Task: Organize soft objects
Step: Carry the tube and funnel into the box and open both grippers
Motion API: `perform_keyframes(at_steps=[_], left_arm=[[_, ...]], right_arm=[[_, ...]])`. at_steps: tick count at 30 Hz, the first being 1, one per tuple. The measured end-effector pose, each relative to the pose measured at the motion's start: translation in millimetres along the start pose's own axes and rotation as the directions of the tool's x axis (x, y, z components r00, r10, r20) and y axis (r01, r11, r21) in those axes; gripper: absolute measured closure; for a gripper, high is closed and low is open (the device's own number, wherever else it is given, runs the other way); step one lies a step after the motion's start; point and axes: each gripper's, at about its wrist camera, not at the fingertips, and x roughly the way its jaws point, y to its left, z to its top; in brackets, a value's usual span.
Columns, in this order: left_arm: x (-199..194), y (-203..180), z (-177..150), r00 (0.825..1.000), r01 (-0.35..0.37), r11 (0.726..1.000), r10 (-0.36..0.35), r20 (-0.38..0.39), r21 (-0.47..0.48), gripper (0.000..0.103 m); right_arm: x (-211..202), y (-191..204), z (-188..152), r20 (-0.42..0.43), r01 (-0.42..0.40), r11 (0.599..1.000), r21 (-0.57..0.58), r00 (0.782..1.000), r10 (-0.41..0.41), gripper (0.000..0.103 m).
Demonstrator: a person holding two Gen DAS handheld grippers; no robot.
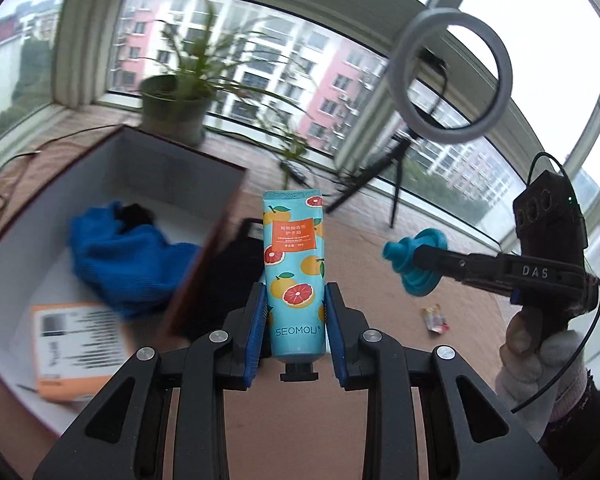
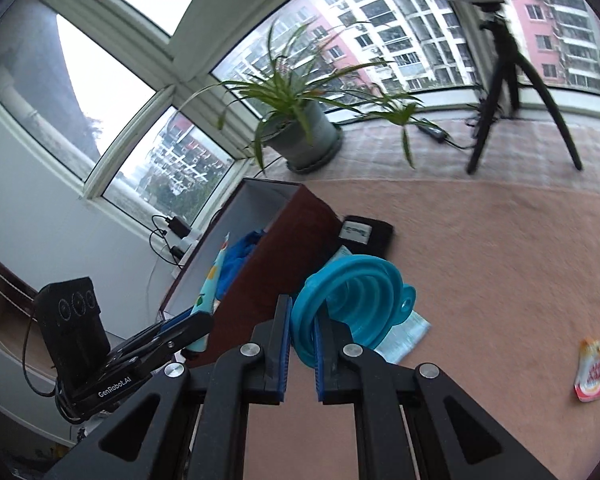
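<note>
Left wrist view: left gripper (image 1: 296, 304) is clamping the hand-cream tube (image 1: 294, 268) beside the box (image 1: 204, 256); right gripper (image 2: 300, 336) is pinching the blue funnel (image 2: 352, 300), partly hiding it.

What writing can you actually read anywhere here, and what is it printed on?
"SEOMOU": hand cream tube held in the left gripper.
"DAS": right gripper, on its side.
"GenRobot.AI": left gripper's side, right wrist view.
Tube's orange label: too small to read.
Orange-edged box label: blurred.
Black pouch tag: unreadable.
Red-and-orange packet: blurred.
</note>
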Motion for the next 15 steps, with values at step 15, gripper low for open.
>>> perform_keyframes(at_steps=[15], left_arm=[[-37.6,90.5,-3.1,0.972,-0.219,0.966,0.227,0.051,-0.136,0.076]], right_arm=[[96.1,82.7,53.4,-0.081,0.005,0.977,-0.215,0.996,-0.023,0.094]])
